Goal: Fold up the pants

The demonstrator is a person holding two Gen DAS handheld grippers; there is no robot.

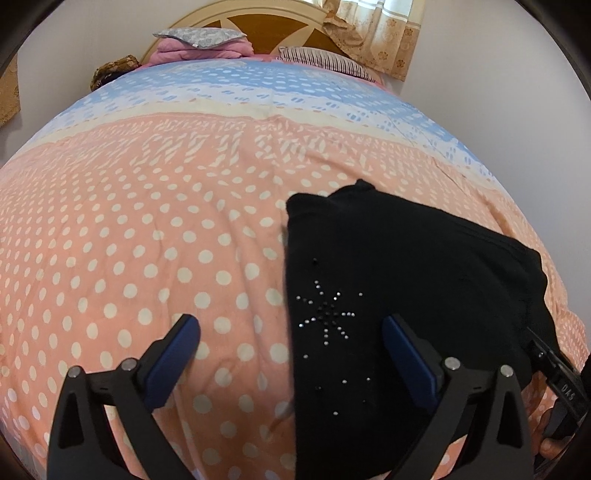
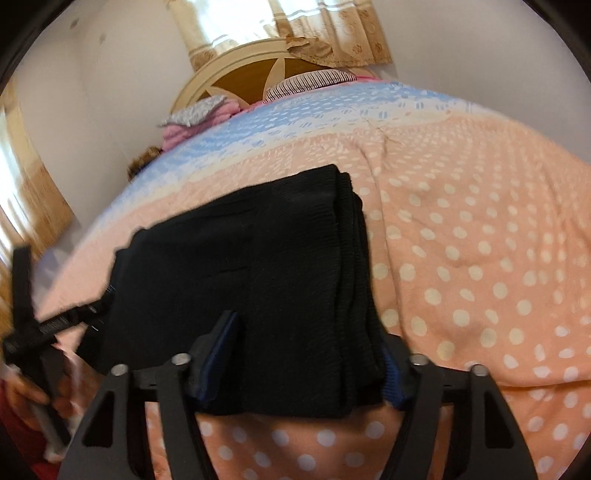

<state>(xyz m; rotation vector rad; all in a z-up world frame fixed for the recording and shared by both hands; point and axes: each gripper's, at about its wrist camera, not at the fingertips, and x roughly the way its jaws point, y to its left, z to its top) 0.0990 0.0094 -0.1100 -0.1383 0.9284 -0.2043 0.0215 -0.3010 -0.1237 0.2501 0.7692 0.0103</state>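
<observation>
The black pants (image 1: 388, 280) lie folded into a compact bundle on the polka-dot bedspread (image 1: 129, 240), a rhinestone star on the top layer. My left gripper (image 1: 291, 332) is open, hovering over the bundle's left edge, one finger over the bedspread and one over the pants. In the right wrist view the folded pants (image 2: 258, 266) sit between the blue pads of my right gripper (image 2: 308, 345), whose jaws are closed around the near edge of the bundle. The left gripper also shows in the right wrist view (image 2: 55, 321) at the left edge.
The bedspread (image 2: 480, 258) is peach with white dots, blue toward the headboard (image 1: 258, 22). Pillows and folded pink bedding (image 1: 199, 48) lie at the head. Curtains (image 2: 295, 26) hang behind. The right gripper's body (image 1: 554, 373) shows at the left view's right edge.
</observation>
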